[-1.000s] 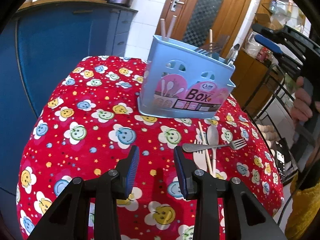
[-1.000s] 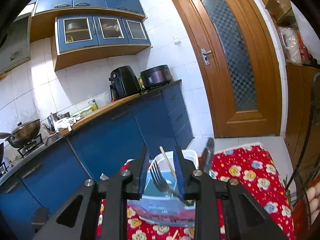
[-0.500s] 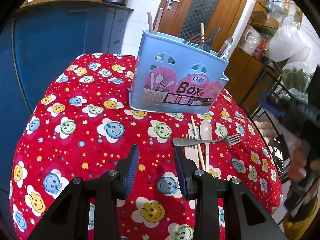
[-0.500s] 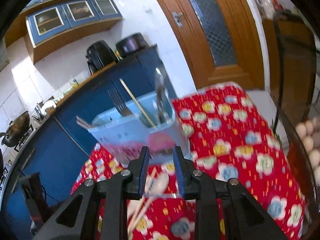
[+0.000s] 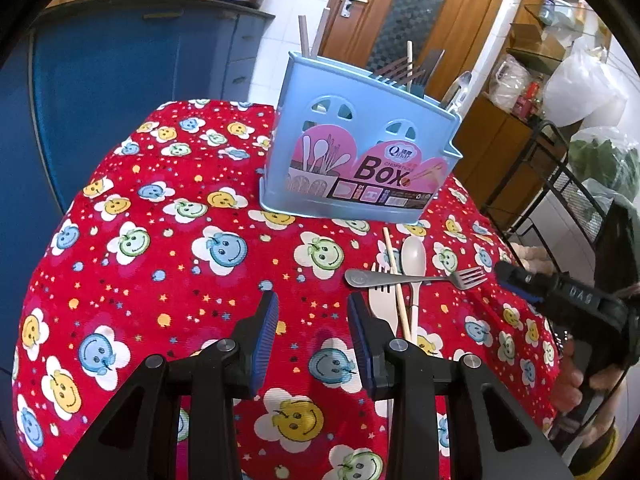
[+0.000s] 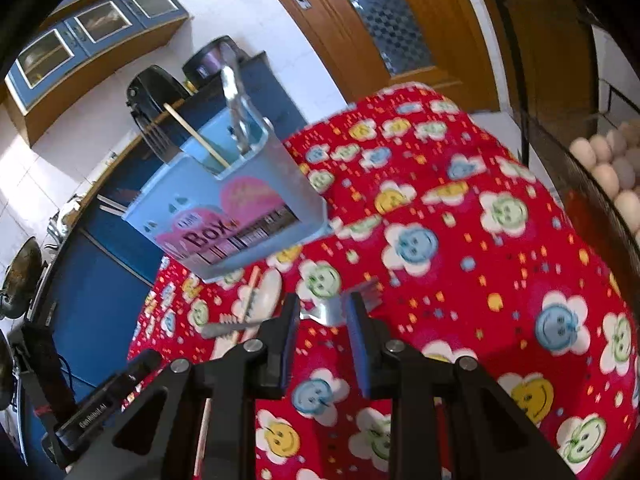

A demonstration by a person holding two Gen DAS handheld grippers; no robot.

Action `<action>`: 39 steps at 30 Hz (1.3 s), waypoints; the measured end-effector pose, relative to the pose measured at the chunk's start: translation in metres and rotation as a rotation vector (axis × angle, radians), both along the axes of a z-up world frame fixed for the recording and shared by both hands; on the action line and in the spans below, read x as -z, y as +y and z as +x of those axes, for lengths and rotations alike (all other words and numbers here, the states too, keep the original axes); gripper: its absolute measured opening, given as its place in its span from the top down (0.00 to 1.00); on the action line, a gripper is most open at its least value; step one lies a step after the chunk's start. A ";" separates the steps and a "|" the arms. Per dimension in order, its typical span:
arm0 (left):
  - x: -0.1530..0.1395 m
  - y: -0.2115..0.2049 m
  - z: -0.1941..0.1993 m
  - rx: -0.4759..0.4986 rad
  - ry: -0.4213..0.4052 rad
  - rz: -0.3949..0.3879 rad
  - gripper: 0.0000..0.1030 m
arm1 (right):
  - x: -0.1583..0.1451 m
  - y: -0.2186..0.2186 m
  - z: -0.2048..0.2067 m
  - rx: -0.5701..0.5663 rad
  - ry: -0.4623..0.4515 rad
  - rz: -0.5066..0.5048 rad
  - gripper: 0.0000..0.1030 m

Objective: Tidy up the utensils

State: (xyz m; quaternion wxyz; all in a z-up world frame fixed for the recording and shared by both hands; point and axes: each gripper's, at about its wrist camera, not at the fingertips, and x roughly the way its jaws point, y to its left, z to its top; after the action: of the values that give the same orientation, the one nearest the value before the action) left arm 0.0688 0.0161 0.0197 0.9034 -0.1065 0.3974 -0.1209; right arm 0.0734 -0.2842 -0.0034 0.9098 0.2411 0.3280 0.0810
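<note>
Four utensils lie crossed in front of the blue utensil box [image 5: 360, 152]; my right tongs [image 6: 322, 310], open, straddle the metal fork [image 6: 340, 304] for pickup while my left tongs [image 5: 313, 312] wait open, empty.

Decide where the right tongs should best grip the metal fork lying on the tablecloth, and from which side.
Probably the neck just behind the tines, from above. The metal fork lies flat across the pale spoon and chopstick, its tined end clear of them and nearest the open right tongs.
</note>
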 end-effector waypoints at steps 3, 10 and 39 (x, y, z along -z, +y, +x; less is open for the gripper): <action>0.001 -0.003 0.001 0.003 0.003 0.005 0.64 | 0.009 -0.002 -0.001 0.018 0.036 -0.008 0.73; 0.003 -0.008 0.003 0.005 0.010 0.010 0.64 | 0.024 -0.012 0.012 0.031 0.056 0.021 0.73; 0.005 -0.019 0.008 0.022 0.023 0.028 0.64 | -0.035 -0.017 0.001 0.022 -0.209 0.023 0.96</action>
State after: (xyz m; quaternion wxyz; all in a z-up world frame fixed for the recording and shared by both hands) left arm 0.0765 -0.0025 0.0151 0.8988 -0.0907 0.4106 -0.1238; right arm 0.0745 -0.3011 0.0313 0.9370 0.2455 0.2278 0.0993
